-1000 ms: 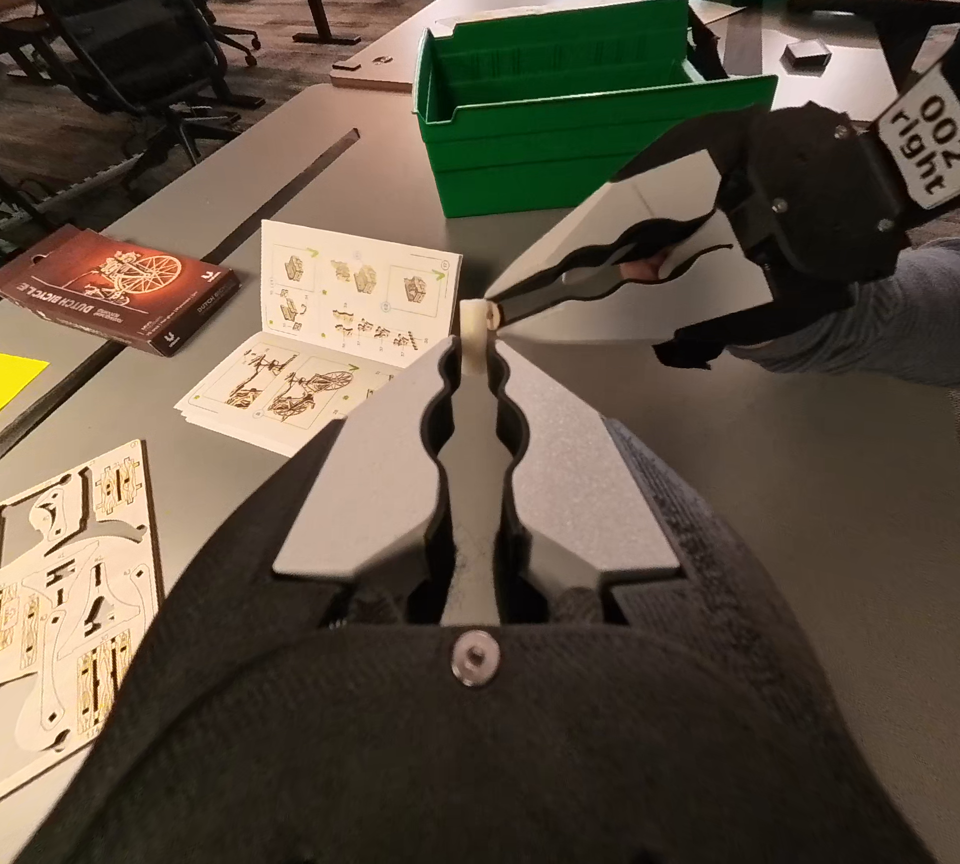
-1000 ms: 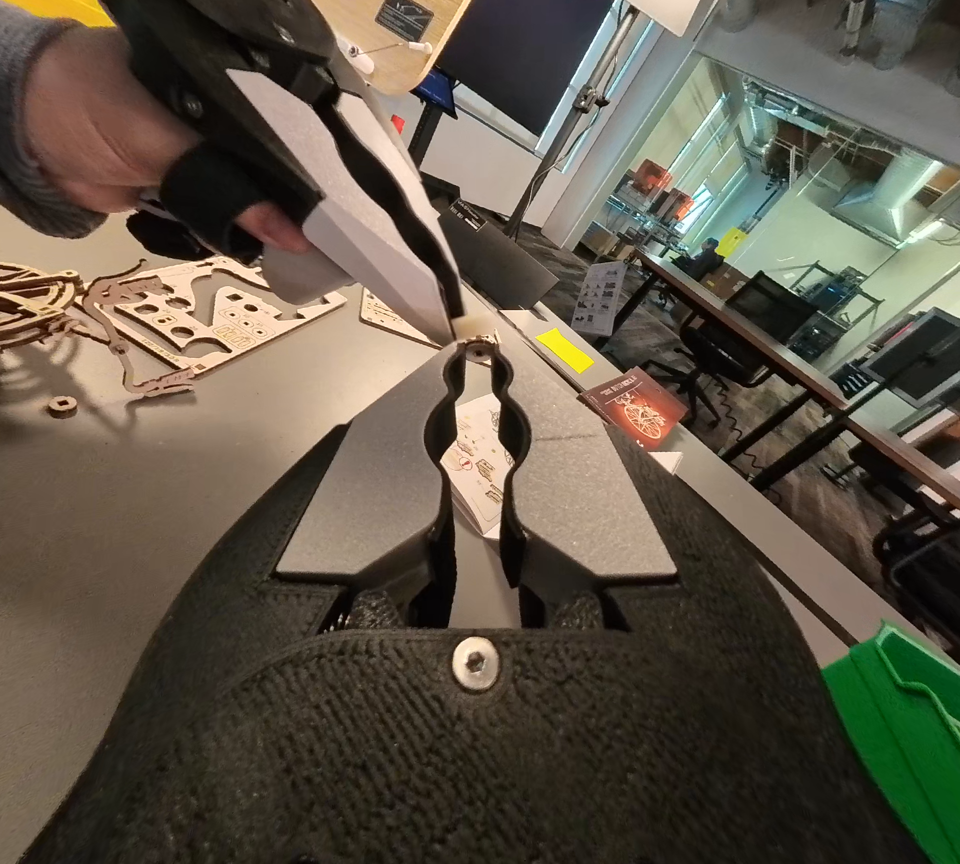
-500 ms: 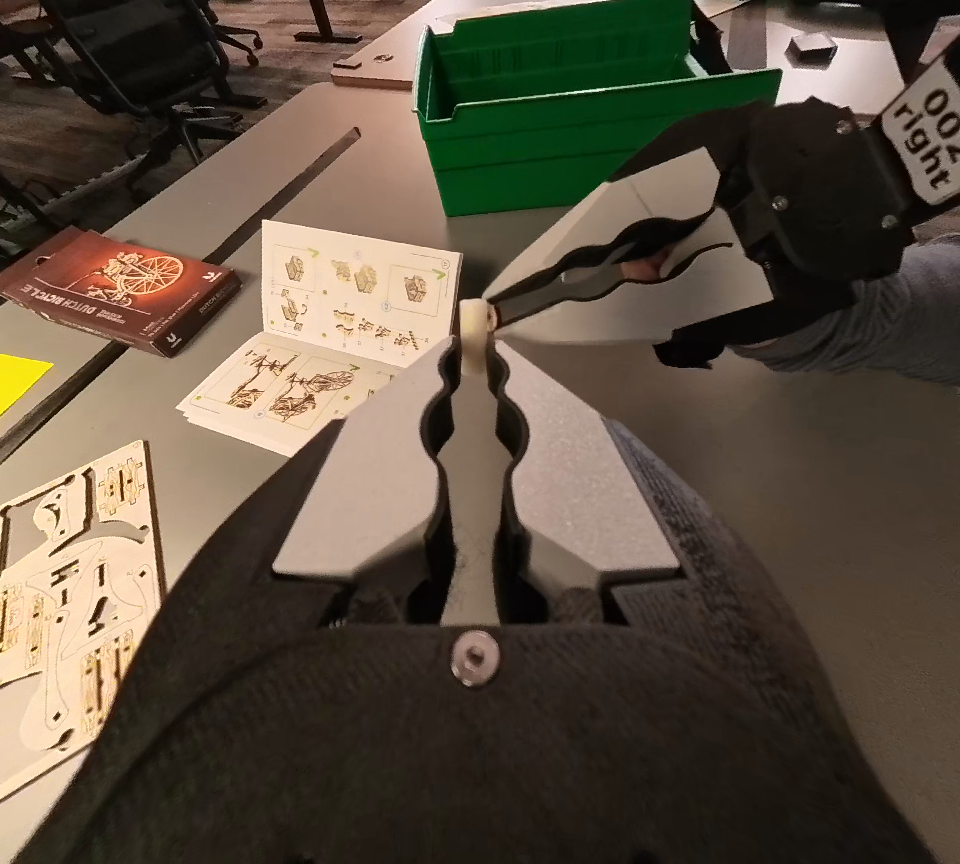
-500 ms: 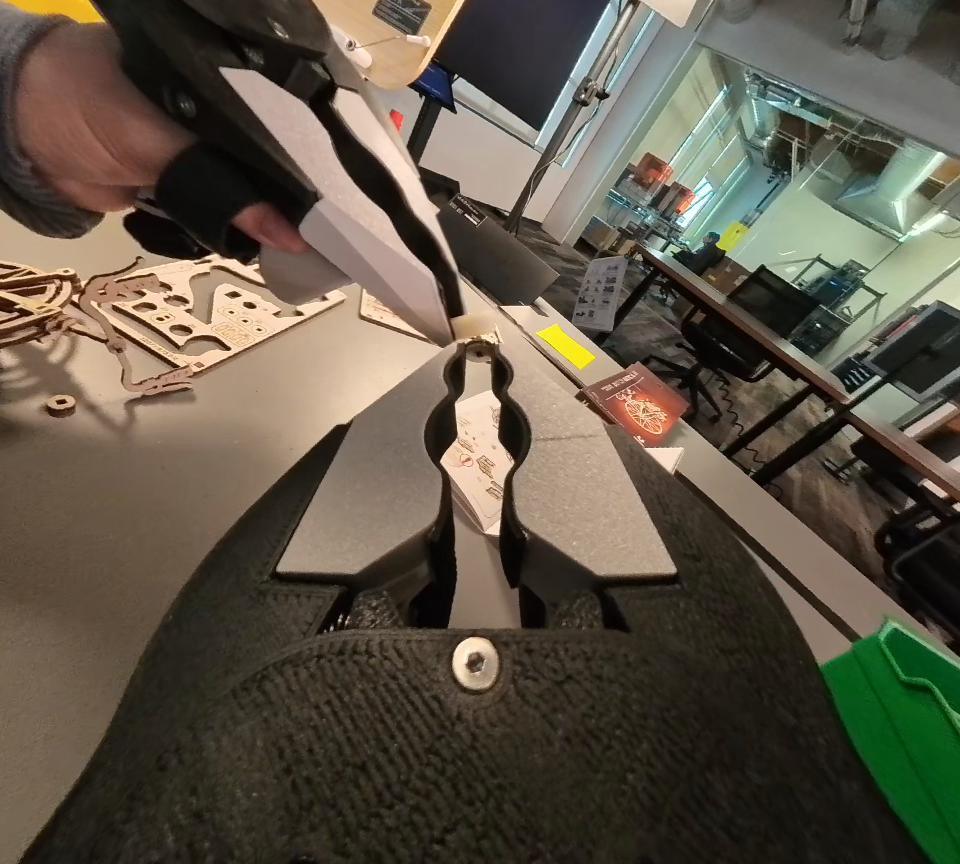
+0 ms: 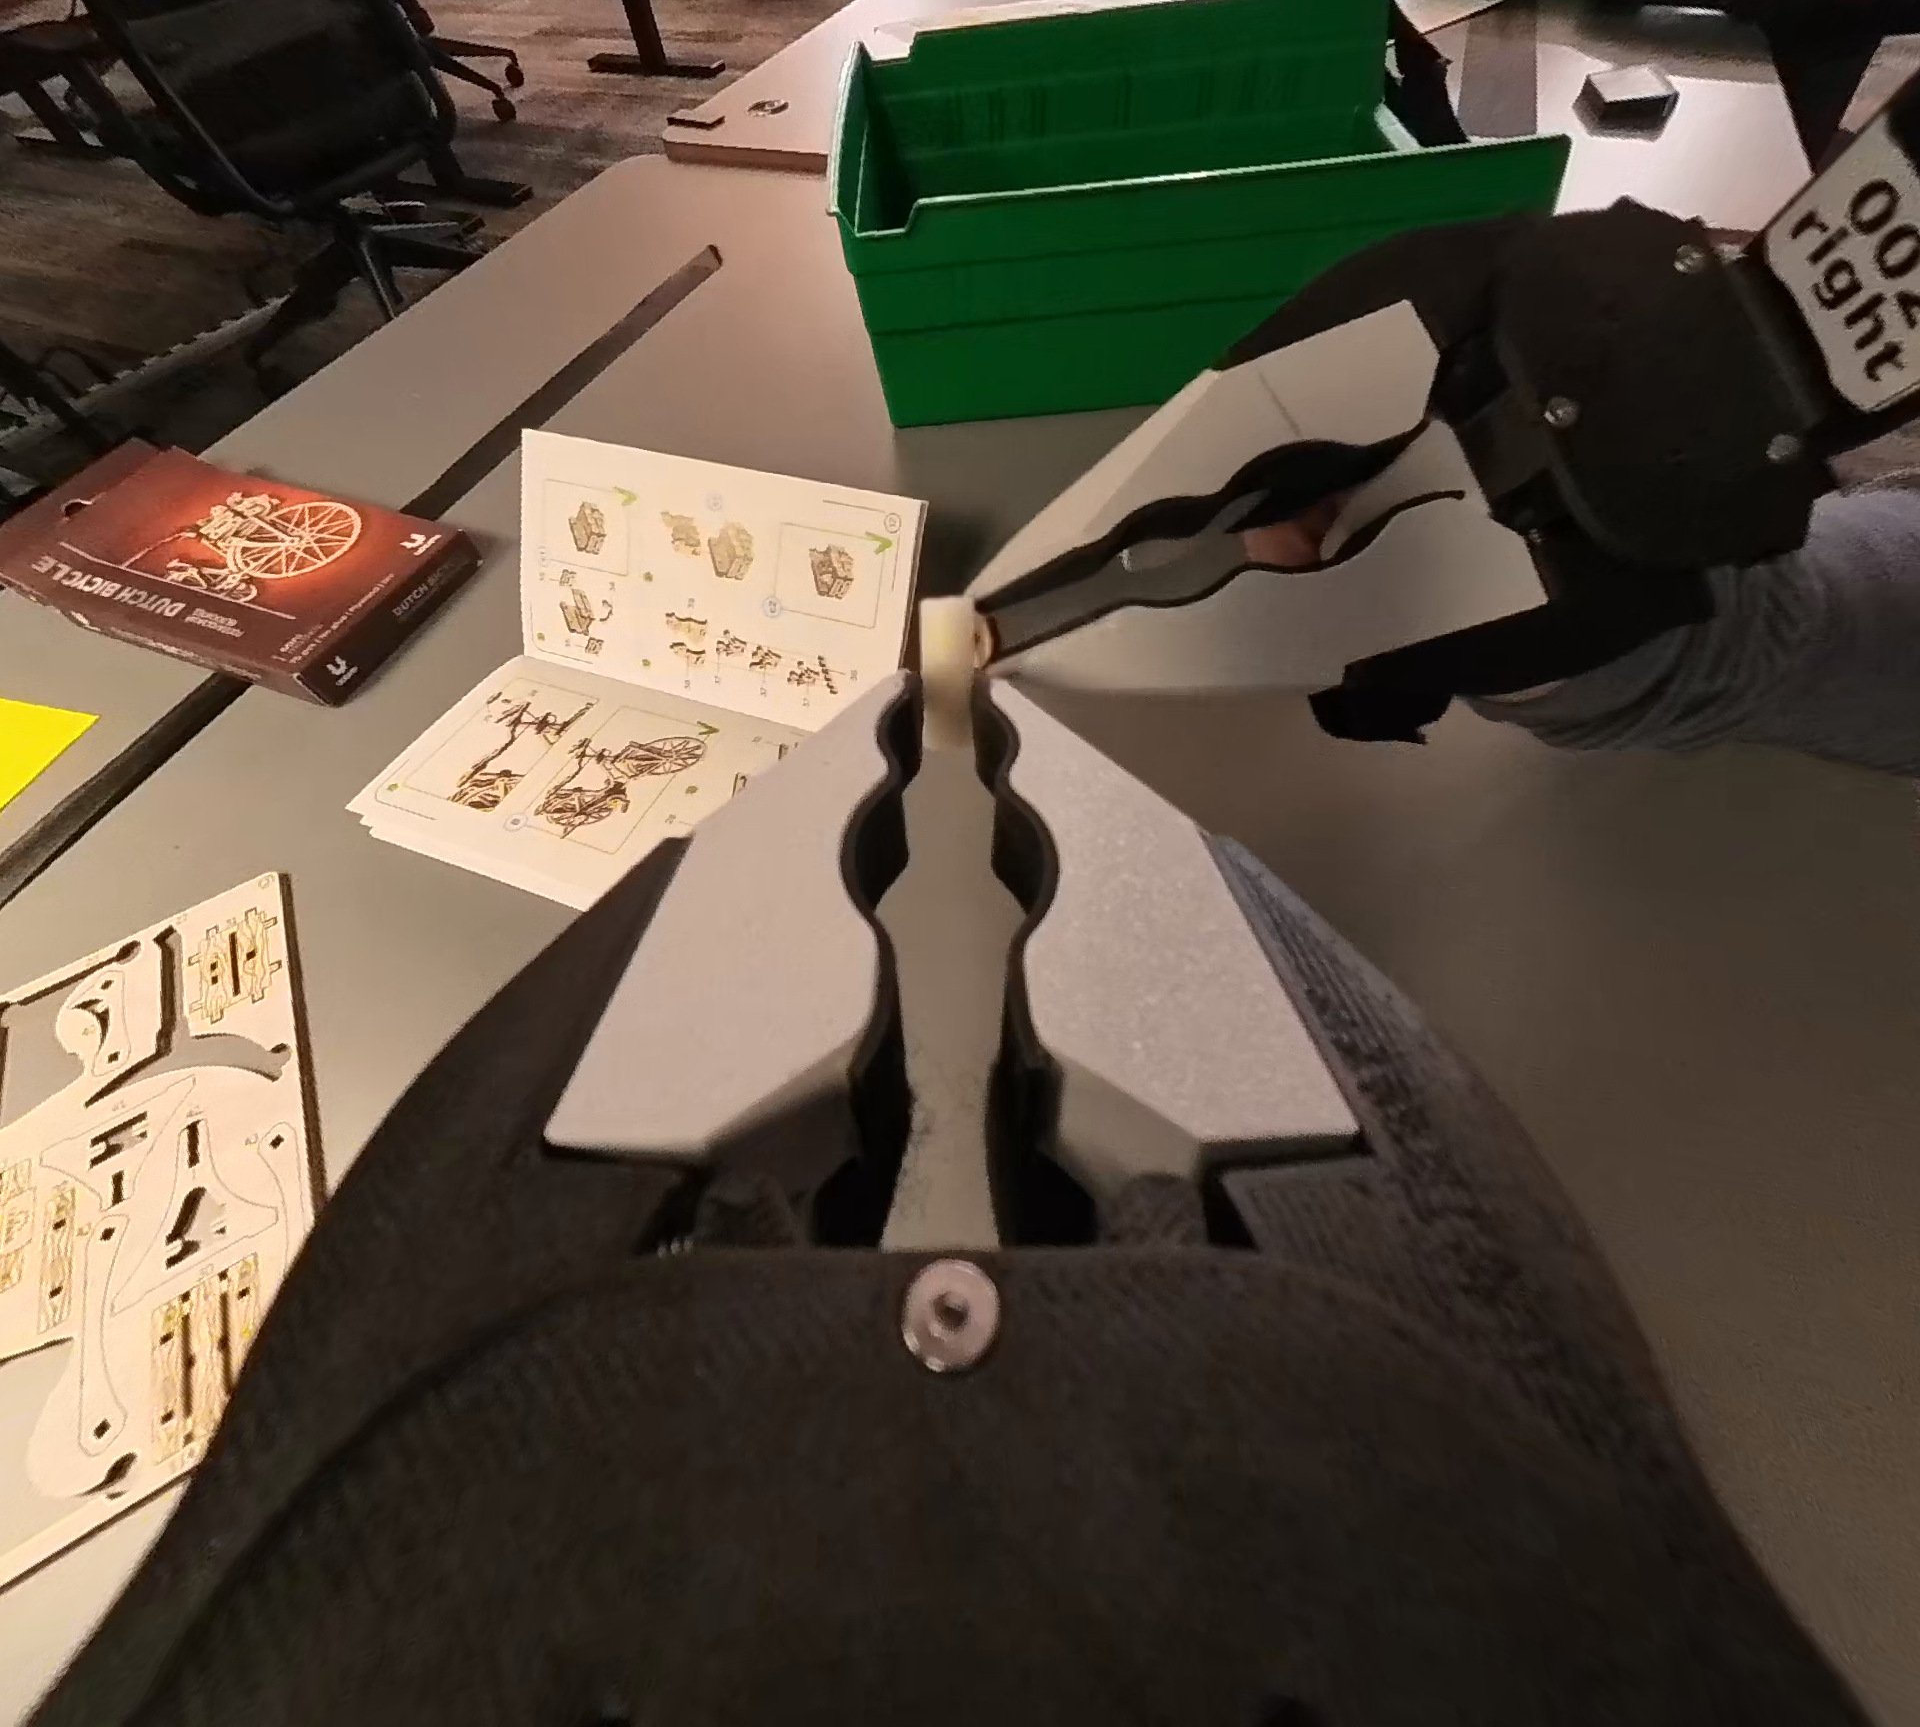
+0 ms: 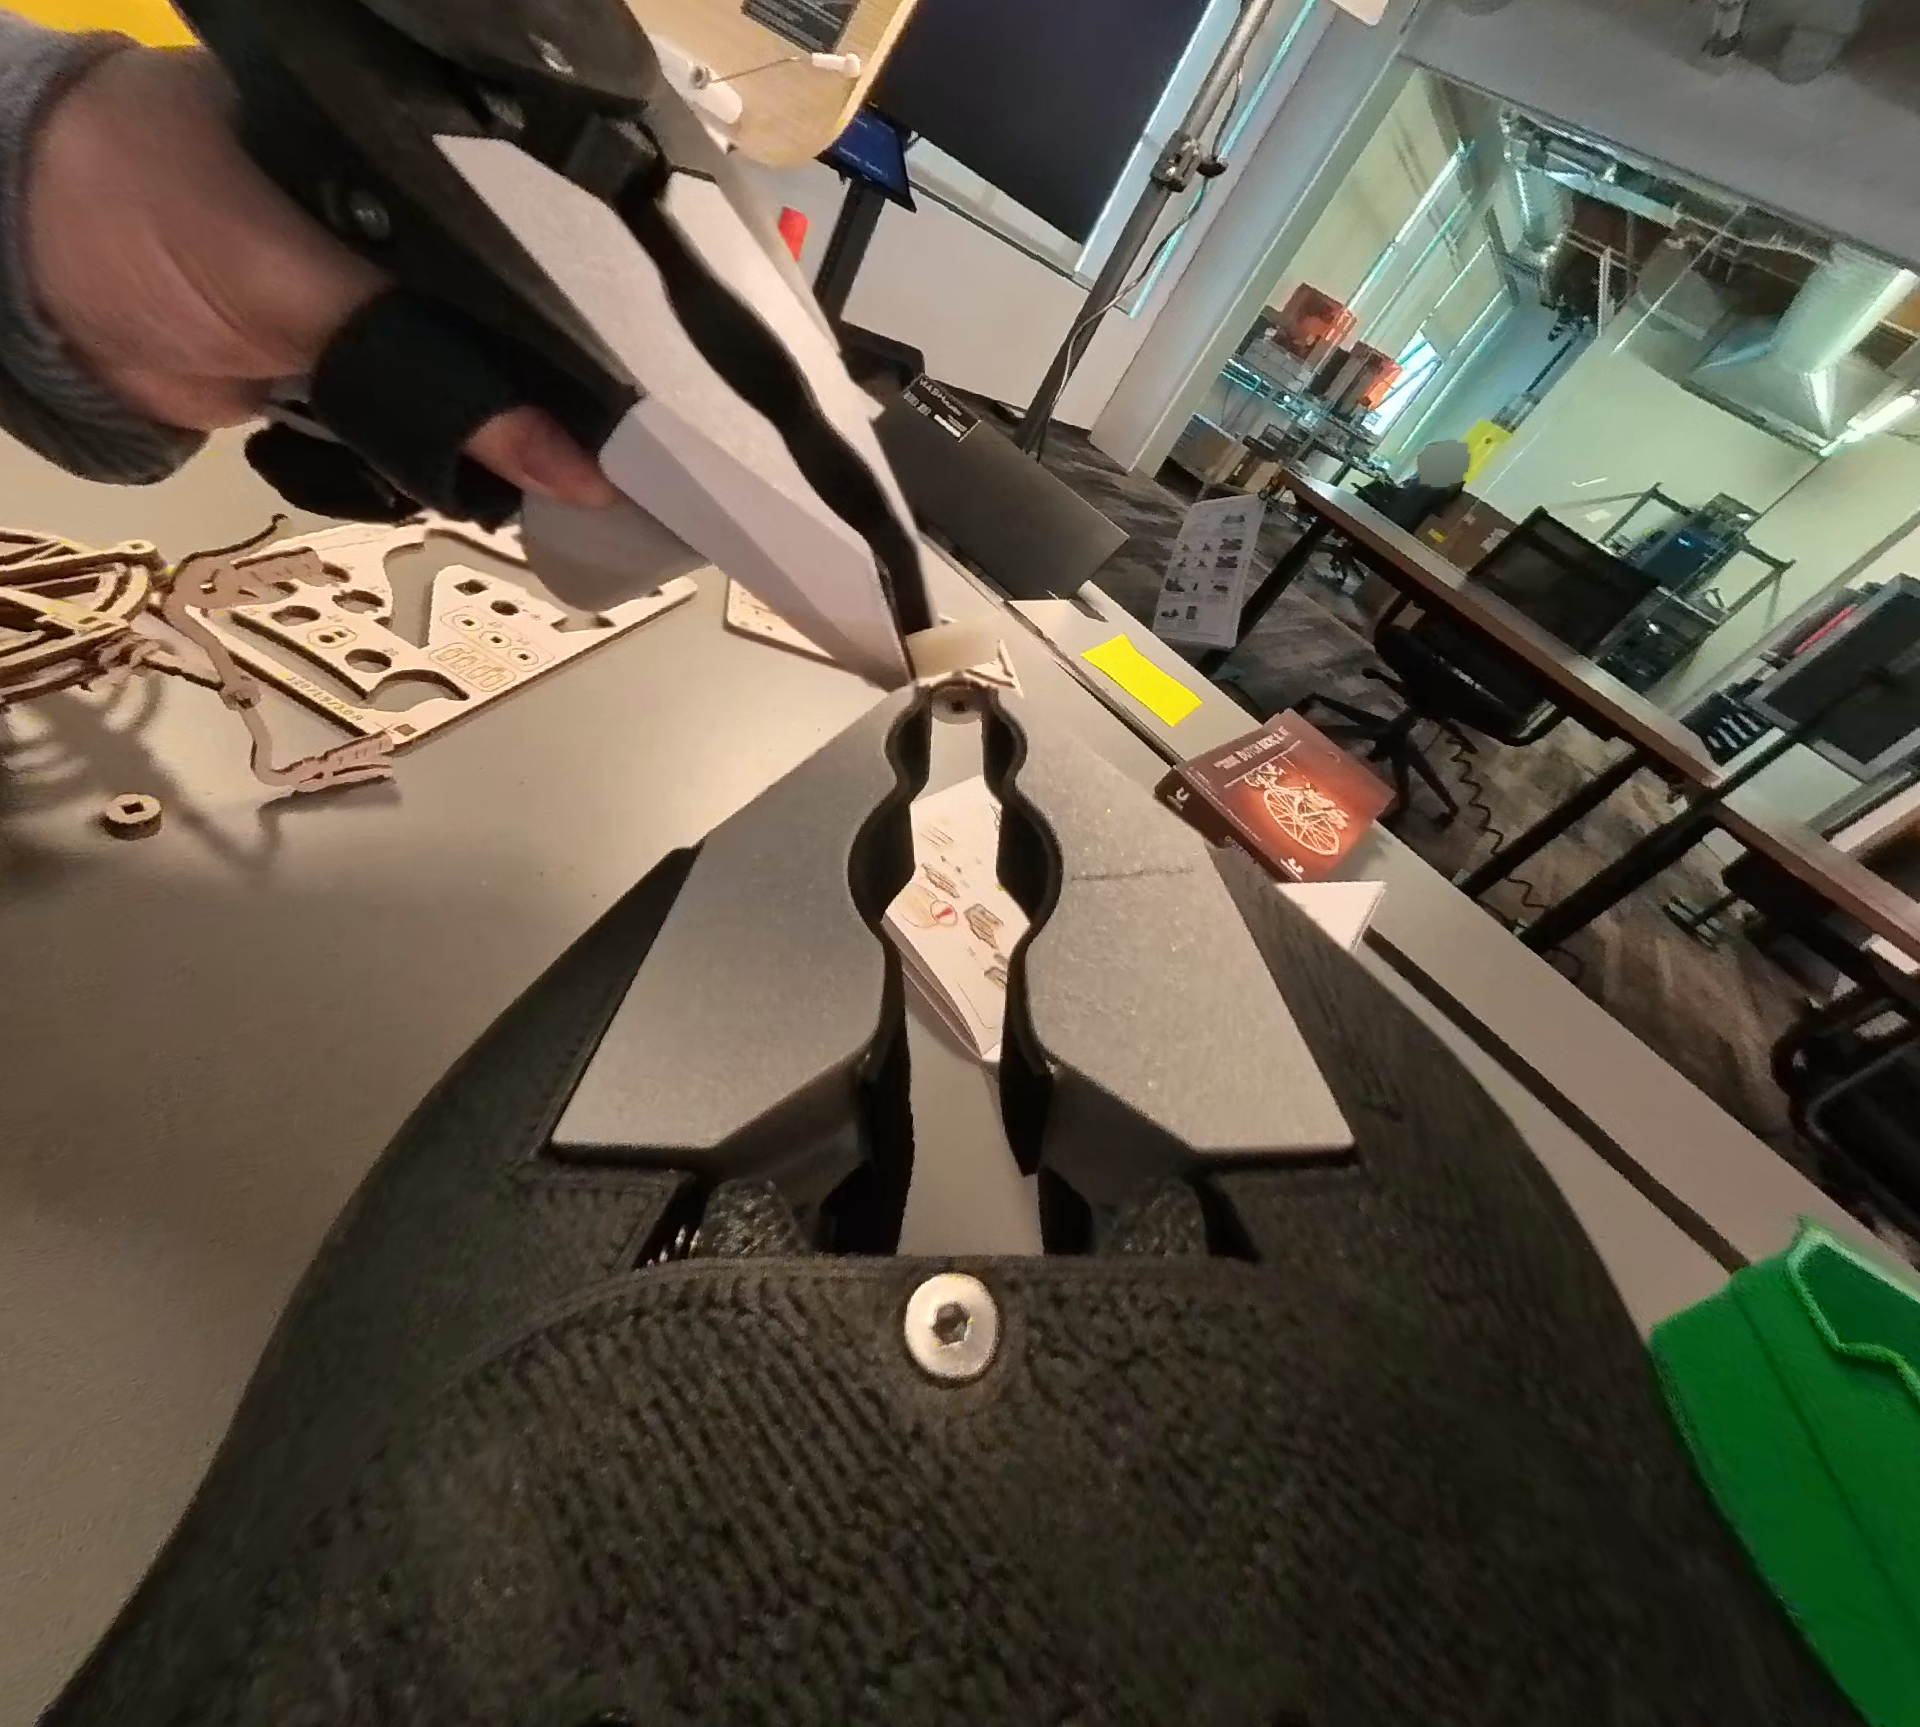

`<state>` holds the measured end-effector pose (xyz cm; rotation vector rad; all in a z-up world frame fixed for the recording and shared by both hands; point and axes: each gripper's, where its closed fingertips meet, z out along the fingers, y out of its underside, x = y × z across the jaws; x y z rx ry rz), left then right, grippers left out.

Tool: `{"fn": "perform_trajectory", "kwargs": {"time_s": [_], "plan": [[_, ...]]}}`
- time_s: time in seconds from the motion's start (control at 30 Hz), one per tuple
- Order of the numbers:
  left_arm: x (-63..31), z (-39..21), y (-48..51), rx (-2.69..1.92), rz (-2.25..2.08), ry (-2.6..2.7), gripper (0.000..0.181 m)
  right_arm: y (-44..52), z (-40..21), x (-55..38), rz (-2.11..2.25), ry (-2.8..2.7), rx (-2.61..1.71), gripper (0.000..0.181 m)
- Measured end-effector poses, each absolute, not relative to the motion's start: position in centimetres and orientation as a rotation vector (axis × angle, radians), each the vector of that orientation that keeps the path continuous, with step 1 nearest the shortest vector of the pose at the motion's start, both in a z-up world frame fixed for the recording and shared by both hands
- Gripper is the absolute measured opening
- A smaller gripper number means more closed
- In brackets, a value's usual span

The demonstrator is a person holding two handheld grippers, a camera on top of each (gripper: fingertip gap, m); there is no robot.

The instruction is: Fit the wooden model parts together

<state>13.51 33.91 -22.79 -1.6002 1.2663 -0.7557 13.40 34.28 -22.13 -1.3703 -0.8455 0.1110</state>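
Note:
My left gripper is shut on a small pale wooden part that stands up between its tips, above the grey table. My right gripper comes in from the right, tips against that part. In the right wrist view my right gripper is shut on a tiny wooden part, mostly hidden by the tips. The left gripper reaches down from the upper left with the pale part, which touches the tiny one. The two grippers meet tip to tip.
An open instruction booklet, a brown model box and a punched wooden sheet lie to the left. A green bin stands behind. More wooden sheets and a loose ring lie on the table. Less than 4 cm separates the two grippers' tips.
Almost nothing differs. Both grippers stay shut and tip to tip, with only a slight shift of the views.

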Motion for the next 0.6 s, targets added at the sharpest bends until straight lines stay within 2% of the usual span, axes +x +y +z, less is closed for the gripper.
{"fn": "perform_trajectory", "kwargs": {"time_s": [0.2, 0.37, 0.5, 0.6], "plan": [[12.1, -23.7, 35.6, -1.713, -0.730, 1.222, 0.008, 34.1, -21.0, 14.0, 0.152, -0.793, -1.327, 0.007], [9.8, -30.2, 35.5, -2.111, -0.723, 1.397, 0.009, 34.0, -20.6, 14.3, 0.211, -0.753, -1.311, 0.007], [8.0, -33.7, 34.7, -2.208, -0.518, 1.631, 0.009, 34.3, -21.4, 14.2, 0.230, -0.759, -1.338, 0.007], [7.6, -34.7, 34.3, -2.227, -0.461, 1.704, 0.018, 34.5, -21.9, 14.2, 0.239, -0.766, -1.354, 0.007]]}}
